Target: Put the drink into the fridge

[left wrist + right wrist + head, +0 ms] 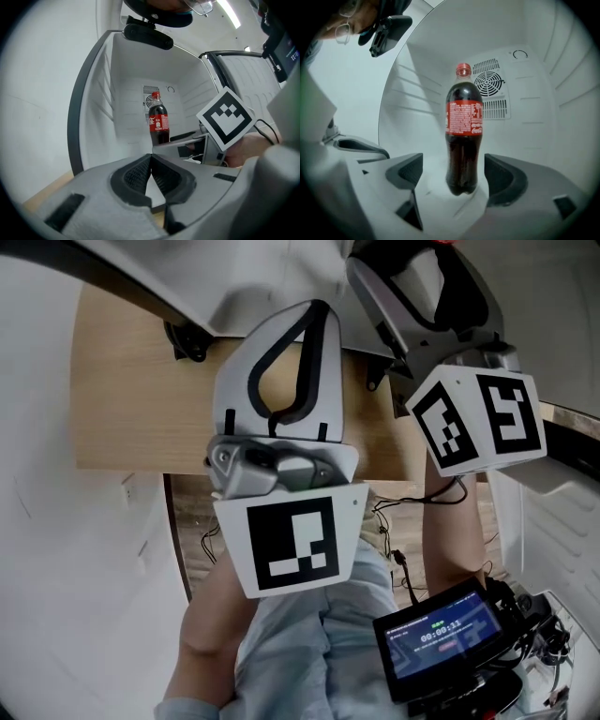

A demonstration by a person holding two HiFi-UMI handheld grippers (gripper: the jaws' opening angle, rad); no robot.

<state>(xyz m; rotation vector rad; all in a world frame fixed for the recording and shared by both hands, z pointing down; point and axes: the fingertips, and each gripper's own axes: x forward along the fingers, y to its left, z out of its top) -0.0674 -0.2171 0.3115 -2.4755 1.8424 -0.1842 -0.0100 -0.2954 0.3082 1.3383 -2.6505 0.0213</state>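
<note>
A cola bottle (464, 136) with a red cap and red label stands upright on the white floor of the fridge (534, 70), in front of the round fan vent (490, 86). My right gripper (454, 178) is open. Its dark pads (407, 172) flank the bottle's lower part with a gap on each side and touch nothing. The left gripper view shows the same bottle (158, 123) deep in the fridge, with the right gripper (176, 143) reaching in from the right. My left gripper (151, 159) is shut on nothing and stays outside the fridge, well short of the bottle.
The fridge's curved side walls (126, 93) close in around the bottle. A light wooden surface (122, 399) lies below the grippers in the head view. A small screen (441, 634) with cables sits at the person's right side. The fridge door (253, 70) stands open at right.
</note>
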